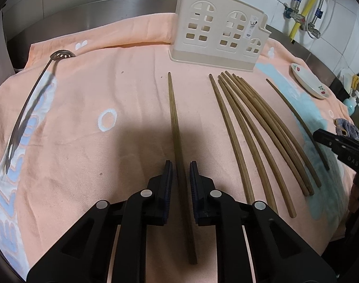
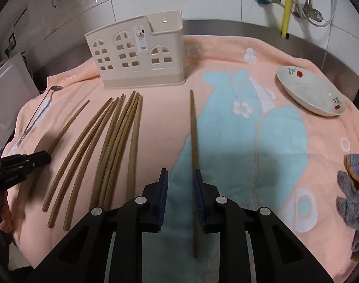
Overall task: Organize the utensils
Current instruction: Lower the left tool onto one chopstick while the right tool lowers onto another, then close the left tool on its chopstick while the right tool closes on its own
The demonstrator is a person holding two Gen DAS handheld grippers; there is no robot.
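Observation:
A cream utensil holder (image 1: 217, 28) (image 2: 137, 54) stands upright at the back of a peach towel. Several wooden chopsticks (image 1: 257, 127) (image 2: 108, 146) lie in a loose bundle on the towel. My left gripper (image 1: 181, 167) is open, its jaws on either side of a single chopstick (image 1: 174, 122) lying on the towel, apart from it. My right gripper (image 2: 179, 176) is open around another single chopstick (image 2: 193, 132), which lies against the right finger (image 2: 199, 188). A slotted metal spoon (image 1: 31, 99) (image 2: 38, 113) lies at the towel's left edge.
A flowered shallow dish (image 1: 309, 80) (image 2: 311, 92) sits at the right rear of the towel. A grey cloth (image 2: 354, 200) lies at the right edge. A steel counter rim and tiled wall with pipes (image 2: 285, 0) stand behind.

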